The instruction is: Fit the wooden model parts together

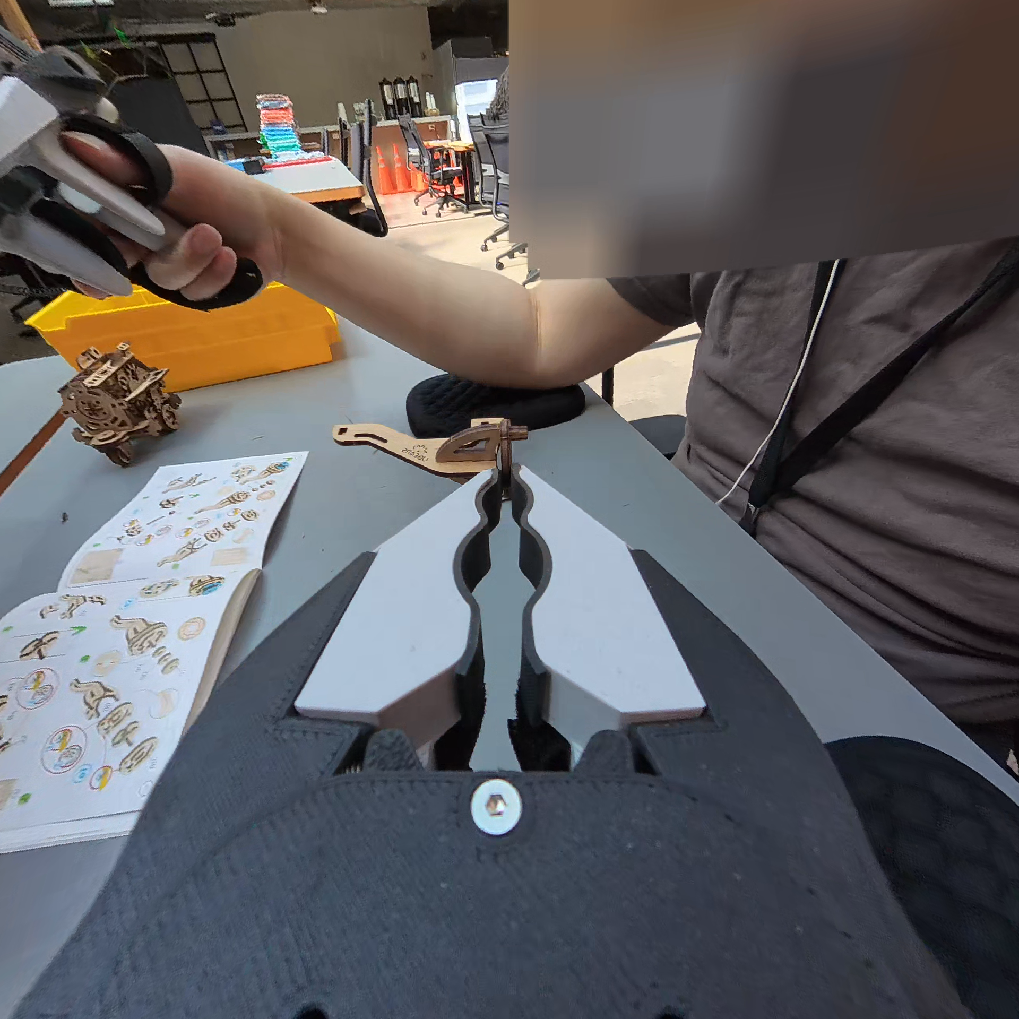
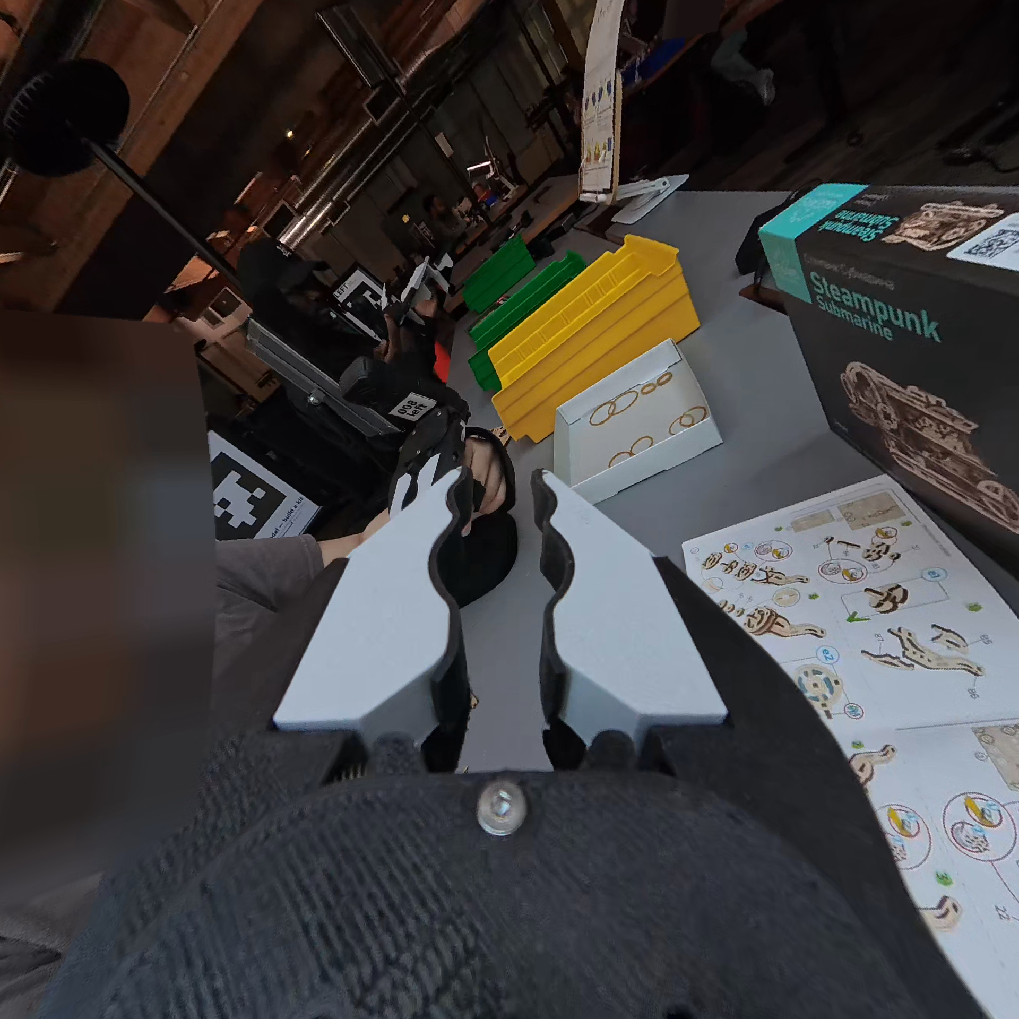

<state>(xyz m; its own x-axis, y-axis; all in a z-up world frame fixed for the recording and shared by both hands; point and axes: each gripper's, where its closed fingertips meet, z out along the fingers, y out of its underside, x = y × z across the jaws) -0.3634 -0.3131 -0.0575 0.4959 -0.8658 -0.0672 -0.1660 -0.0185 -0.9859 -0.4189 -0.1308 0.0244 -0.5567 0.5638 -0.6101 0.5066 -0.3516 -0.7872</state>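
Note:
In the left wrist view my left gripper (image 1: 504,474) is shut on a small wooden piece (image 1: 504,446) at its fingertips, low over the grey table (image 1: 342,496). That piece joins a flat, long-armed wooden part (image 1: 402,444) lying on the table just beyond. A half-built wooden model (image 1: 118,400) stands at the far left. My right gripper (image 2: 496,479) is open and empty, raised and tilted above the table; its handle and the hand holding it show at the upper left of the left wrist view (image 1: 82,209).
An open instruction booklet (image 1: 138,634) lies at the left, also in the right wrist view (image 2: 854,634). Yellow bin (image 2: 595,342), green bins (image 2: 518,298), a white tray with wooden rings (image 2: 639,430), the kit box (image 2: 910,342) and a black arm pad (image 1: 491,402) are around. A person sits close at the right. Some 20 cm of space lies between my two pairs of fingers. The left gripper is farther from the half-built wooden model (image 1: 118,400), some 45 cm, than the right, some 30 cm.

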